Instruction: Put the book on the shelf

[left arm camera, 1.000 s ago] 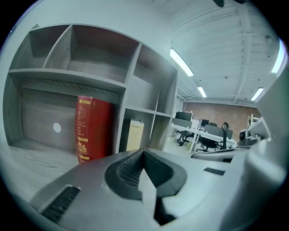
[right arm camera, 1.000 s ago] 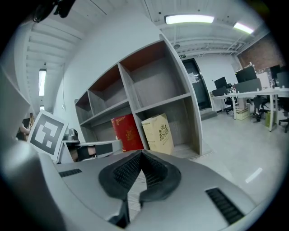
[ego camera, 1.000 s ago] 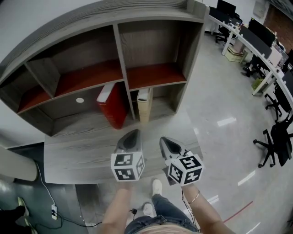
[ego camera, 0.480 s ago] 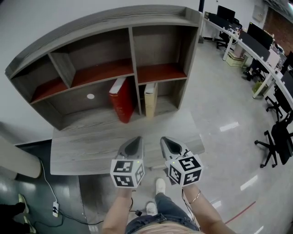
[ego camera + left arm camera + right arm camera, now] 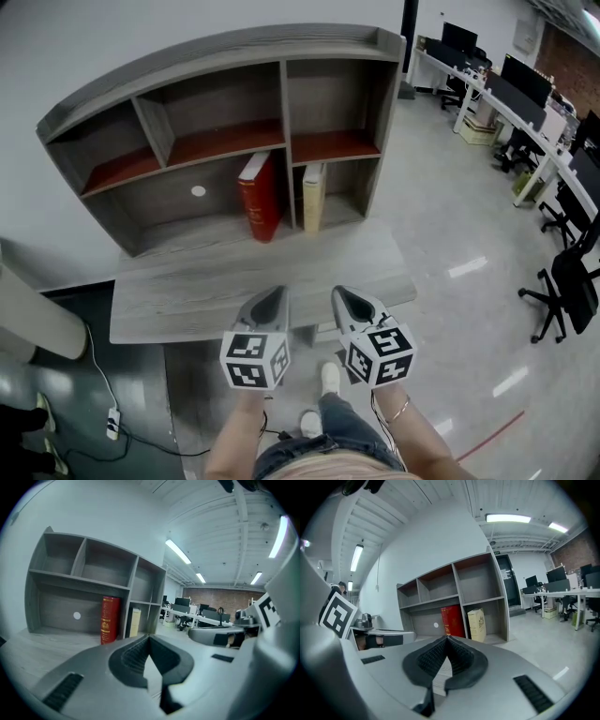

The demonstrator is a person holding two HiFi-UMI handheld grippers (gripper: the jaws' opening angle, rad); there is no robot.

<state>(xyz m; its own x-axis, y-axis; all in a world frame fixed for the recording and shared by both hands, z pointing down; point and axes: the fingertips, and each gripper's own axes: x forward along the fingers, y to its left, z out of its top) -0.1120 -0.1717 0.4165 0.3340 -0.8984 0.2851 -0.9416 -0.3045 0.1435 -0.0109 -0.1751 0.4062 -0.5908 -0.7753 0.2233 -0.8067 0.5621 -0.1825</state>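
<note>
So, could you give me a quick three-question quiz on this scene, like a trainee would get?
1. True or false: the red book stands in the lower row of the shelf unit.
2. Which book stands just right of the lower divider? A) cream book B) blue book C) green book
3. Fill in: the left gripper and right gripper both have their jaws ____ and hold nothing.
Key: 1 true; 2 A; 3 shut.

Two books at centre frame, a red book [image 5: 260, 197] and a cream book [image 5: 313, 197]; one shelf [image 5: 220, 108] with five compartments; one table [image 5: 187, 291]; two grippers at the bottom, the left gripper [image 5: 272, 293] and the right gripper [image 5: 339, 293]; at least three chairs [image 5: 567, 281] along the right edge.
</note>
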